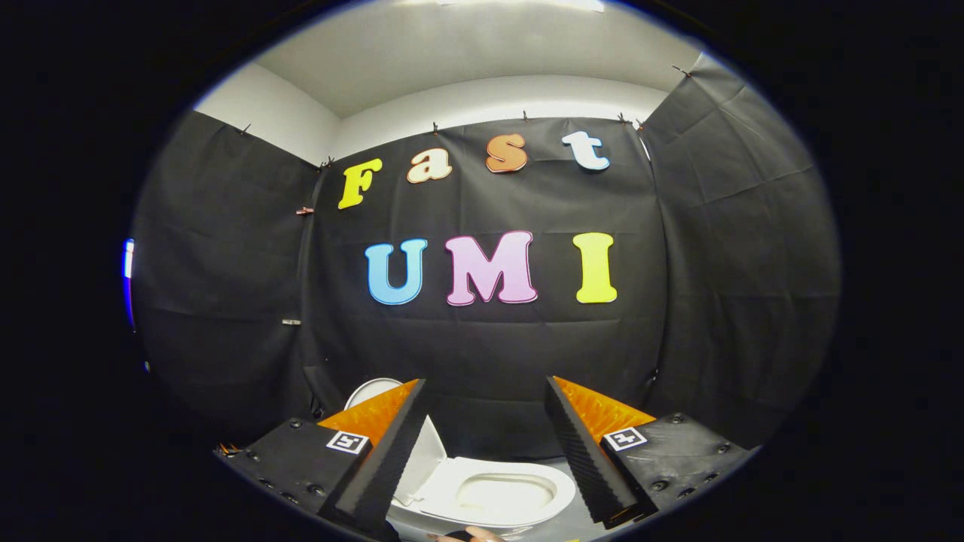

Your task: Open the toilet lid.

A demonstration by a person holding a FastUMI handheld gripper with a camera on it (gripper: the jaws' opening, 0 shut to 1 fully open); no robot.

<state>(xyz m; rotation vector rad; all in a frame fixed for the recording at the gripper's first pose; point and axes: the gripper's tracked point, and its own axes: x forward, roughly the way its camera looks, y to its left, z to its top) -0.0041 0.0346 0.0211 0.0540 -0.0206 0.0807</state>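
Gripper (486,444) held high, fingers (384,459) spread wide apart, clamped on nothing, aimed level at the cloth wall (489,339). Between and below the fingers, the toilet (489,500): bowl and seat ring plainly exposed, looking straight down into the opening. Lid (418,455) already swung up, standing near upright at the seat's far-left edge, its rounded top poking out behind the left finger, its face partly hidden by that finger. Well apart from lid and seat, touching neither. At the very bottom, something small and blurred just in front of the bowl, too cut off to name. Judging by this: lid open, task's main move done; nothing obvious left except backing away.
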